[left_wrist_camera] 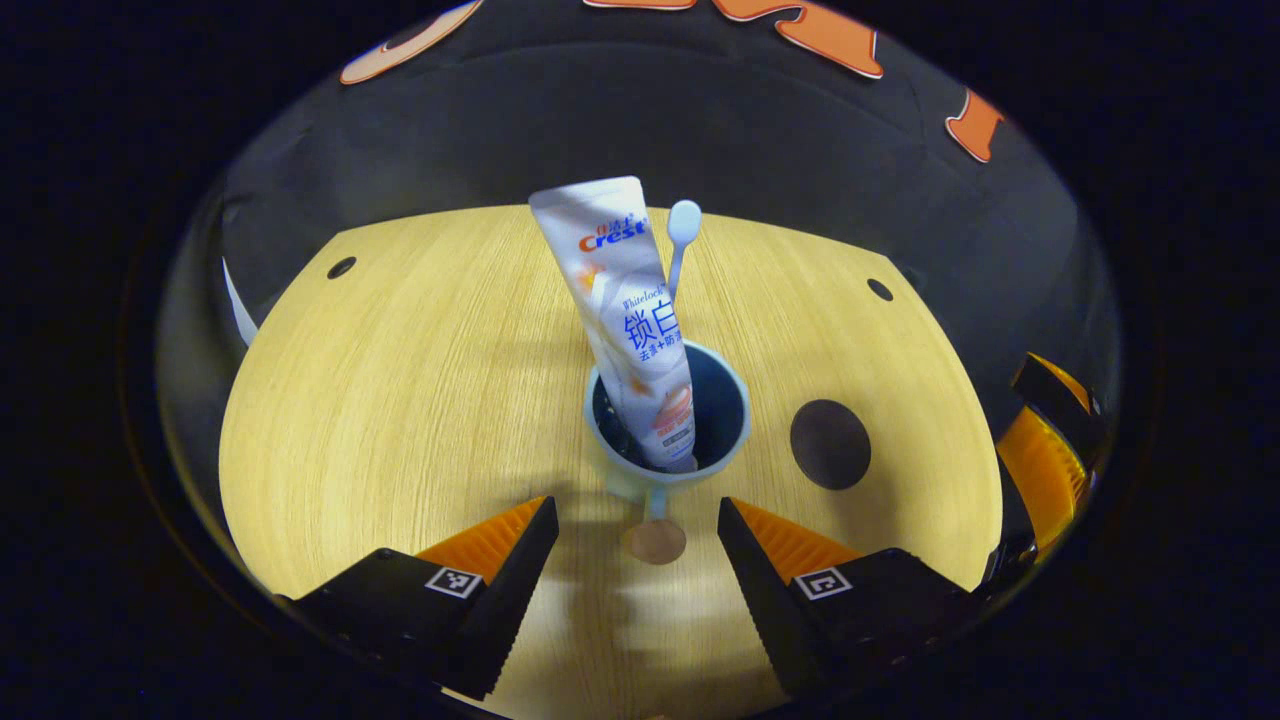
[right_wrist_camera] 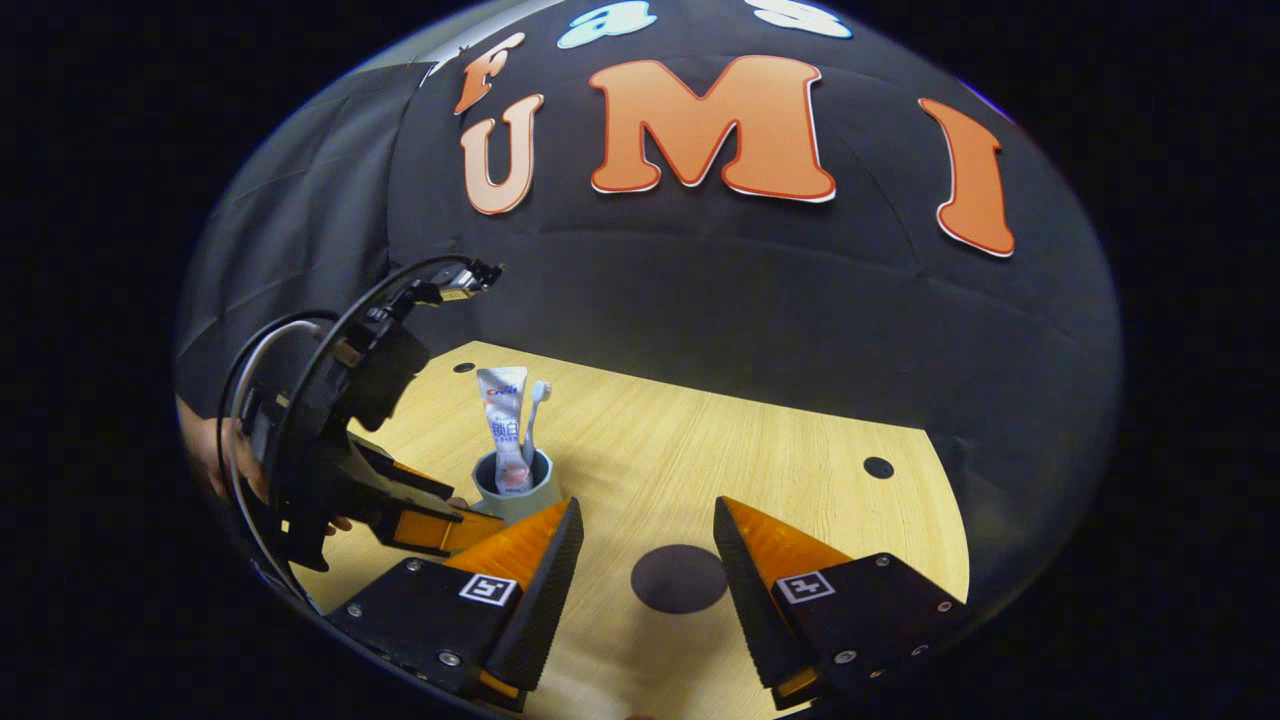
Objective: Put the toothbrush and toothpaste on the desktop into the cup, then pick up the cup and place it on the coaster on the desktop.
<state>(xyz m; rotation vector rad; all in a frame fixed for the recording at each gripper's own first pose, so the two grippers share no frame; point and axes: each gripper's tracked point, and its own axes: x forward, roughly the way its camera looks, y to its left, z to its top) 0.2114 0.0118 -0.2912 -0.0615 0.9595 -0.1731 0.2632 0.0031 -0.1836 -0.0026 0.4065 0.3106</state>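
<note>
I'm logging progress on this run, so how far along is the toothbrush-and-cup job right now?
Done: the toothpaste tube and toothbrush both stand in the cup. In hand: the left gripper is open, its fingers either side of the cup's handle, nothing gripped yet. Left: lifting the cup onto the dark round coaster, bare beside it. The right gripper is open above the coaster.
</note>
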